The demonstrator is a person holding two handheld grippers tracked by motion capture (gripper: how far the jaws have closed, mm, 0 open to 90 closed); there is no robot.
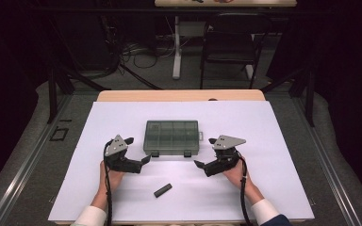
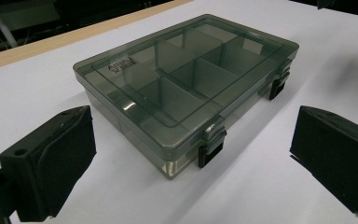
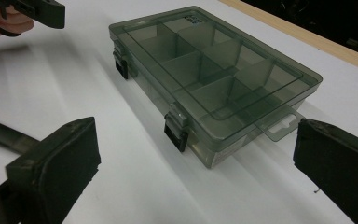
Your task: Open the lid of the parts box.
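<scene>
Nearest me on the white matte surface [image 1: 273, 141], at about 6 o'clock, I see a small dark bar-shaped object [image 1: 162, 190] lying flat, its long axis running from 8 to 2 o'clock; I cannot tell what it is. It lies apart from both hands, between them and a little closer to me.

Just beyond it, my left gripper [image 1: 138, 151] sits at 9 o'clock, held in the left hand [image 1: 111, 179], its fingers [image 2: 51, 163] spread wide and holding nothing. My right gripper [image 1: 206, 152] sits at 3 o'clock in the right hand [image 1: 238, 175], fingers [image 3: 56, 168] likewise wide apart and empty. Each carries a grey three-cornered plate on top and trails a black cable back toward me.

Between and slightly past them, at the middle of the surface, lies the smoky translucent plastic compartment box [image 1: 171, 137], flat, lid closed. Its long axis runs from 9 to 3 o'clock. Two black latches [image 2: 211, 148] face me along the near long edge, and a clear hang tab [image 3: 279, 125] juts from its right short end. Inner dividers show through the lid. Nothing stands between either gripper and the box.

Farther off, a pale wooden edge [image 1: 179, 95] borders the surface at 12 o'clock, then a dark folding chair [image 1: 228, 42] and loose floor cables [image 1: 141, 54].
</scene>
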